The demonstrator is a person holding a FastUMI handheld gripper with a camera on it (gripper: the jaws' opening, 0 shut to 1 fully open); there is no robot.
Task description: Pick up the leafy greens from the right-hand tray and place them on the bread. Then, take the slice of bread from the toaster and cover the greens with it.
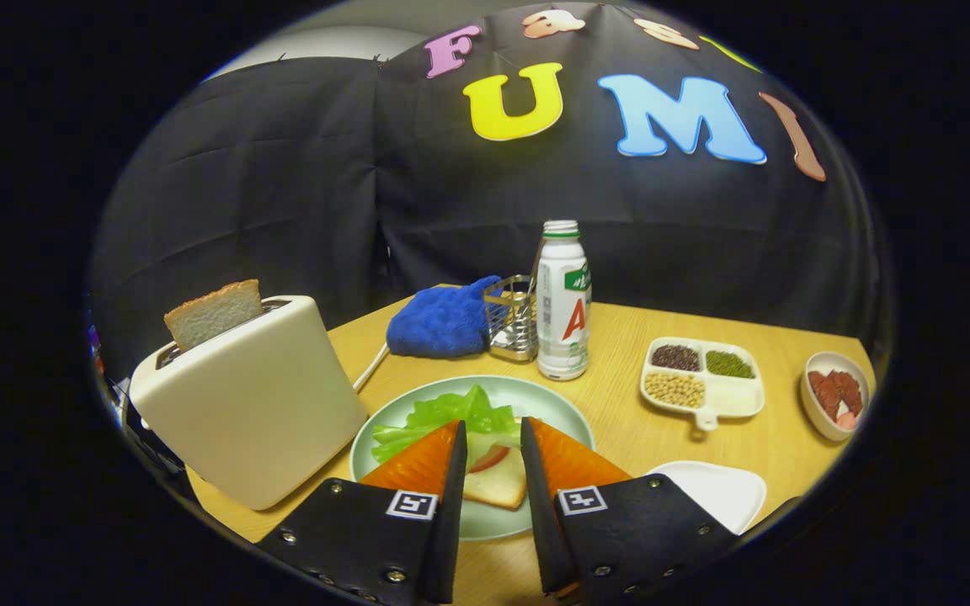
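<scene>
Fingers: the gripper [492,438] stands parted over the green plate [573,421], holding nothing, its gap framing the bread below.
Greens: leafy greens [451,414] already lie on the plate's bread [498,484], a tomato slice [489,458] showing beneath.
Toaster slice: bread slice [214,313] stands raised in the toaster [249,404], easy to grasp.
Right-hand tray: white tray [716,492] sits just beside the plate.

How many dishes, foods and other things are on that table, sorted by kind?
Dishes: 4 – green plate, divided tray, bowl, white tray
Bread slices: 2 – in toaster, on plate
Leafy greens: 1
Toaster: 1
Bottle: 1
Blue cloth: 1
Wire rack: 1
Total: 11
The open gripper hovers over the plate.
</scene>
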